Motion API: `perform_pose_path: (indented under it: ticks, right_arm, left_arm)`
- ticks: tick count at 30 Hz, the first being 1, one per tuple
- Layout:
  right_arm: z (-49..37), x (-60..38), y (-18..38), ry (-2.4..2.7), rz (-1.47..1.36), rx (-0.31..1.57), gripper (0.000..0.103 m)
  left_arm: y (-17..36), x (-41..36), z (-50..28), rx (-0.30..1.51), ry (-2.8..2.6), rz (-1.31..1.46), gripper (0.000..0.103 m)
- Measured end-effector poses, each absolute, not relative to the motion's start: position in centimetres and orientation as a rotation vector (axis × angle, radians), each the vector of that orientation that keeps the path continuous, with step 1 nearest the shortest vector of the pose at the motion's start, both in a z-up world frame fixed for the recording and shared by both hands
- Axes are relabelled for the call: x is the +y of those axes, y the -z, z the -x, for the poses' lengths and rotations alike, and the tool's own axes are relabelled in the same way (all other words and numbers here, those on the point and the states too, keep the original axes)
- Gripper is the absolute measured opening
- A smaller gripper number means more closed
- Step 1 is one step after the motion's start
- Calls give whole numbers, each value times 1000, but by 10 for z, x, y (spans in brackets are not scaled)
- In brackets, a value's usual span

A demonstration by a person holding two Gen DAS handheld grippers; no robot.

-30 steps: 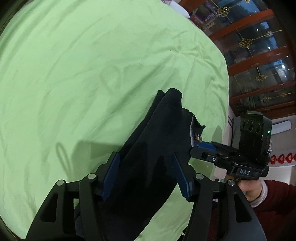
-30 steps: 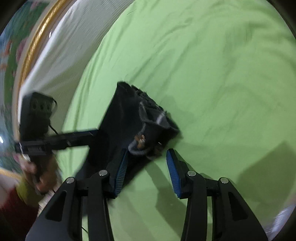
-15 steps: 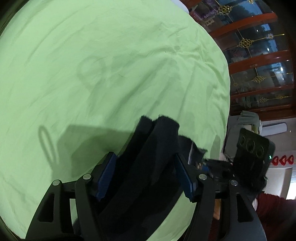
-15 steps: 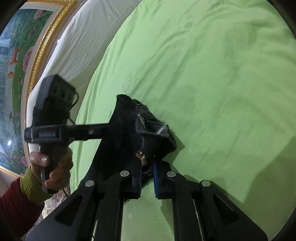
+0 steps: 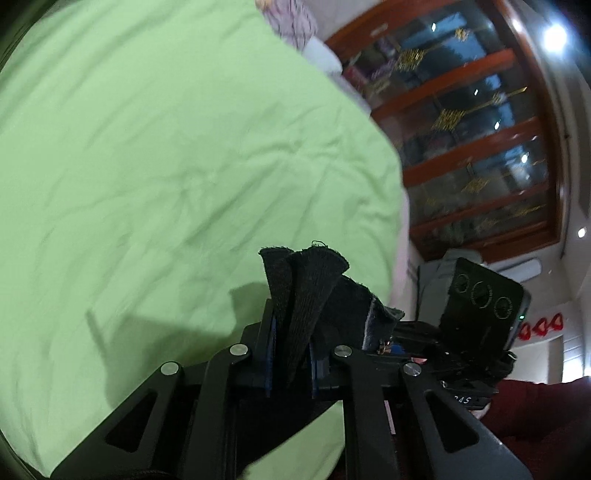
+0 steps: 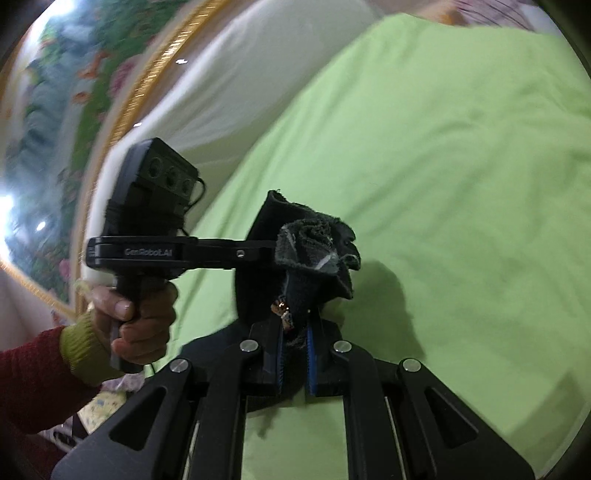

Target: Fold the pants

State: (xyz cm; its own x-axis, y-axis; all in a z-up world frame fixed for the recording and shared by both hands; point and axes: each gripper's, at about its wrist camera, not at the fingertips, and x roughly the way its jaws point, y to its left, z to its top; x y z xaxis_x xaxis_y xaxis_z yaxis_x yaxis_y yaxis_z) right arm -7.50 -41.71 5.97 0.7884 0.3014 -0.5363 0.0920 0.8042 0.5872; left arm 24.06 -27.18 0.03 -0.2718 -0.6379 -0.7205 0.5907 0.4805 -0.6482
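Observation:
The black pants (image 5: 306, 291) are held up above the green bed sheet (image 5: 147, 166). My left gripper (image 5: 291, 365) is shut on a bunched edge of the pants, which sticks up between its blue pads. My right gripper (image 6: 295, 354) is shut on the waist part of the pants (image 6: 314, 254), beside the zipper pull (image 6: 282, 312). In the right wrist view the left gripper (image 6: 258, 253) reaches in from the left and grips the same bundle. In the left wrist view the right gripper's body (image 5: 476, 314) sits just right of the pants.
The green sheet (image 6: 443, 166) covers the bed. A white headboard (image 6: 207, 96) and a gold-framed painting (image 6: 55, 110) lie behind it. A wooden glass-door cabinet (image 5: 472, 140) stands at the bed's far side. A patterned pillow (image 5: 288, 18) lies at the top.
Both grippers have closed on the pants: the right one half a second ago, the left one since. The pants have been lifted off the sheet and both cameras have tilted upward.

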Motion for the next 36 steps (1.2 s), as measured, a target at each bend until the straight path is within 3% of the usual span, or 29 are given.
perform_pose_path:
  ticks: [14,26,36]
  right_arm:
    - [45,-318,-77,-409,-526,713,11]
    - [14,-255,-32,-496,-431,844,11]
    - [-22,-222,-8,-501,-382,952,16]
  left_arm:
    - [-47,-132,-206,1272,1020,276,12]
    - [0,-37,-177,1257,792,418,13]
    - [38,-6,-167,1300,652,452,13]
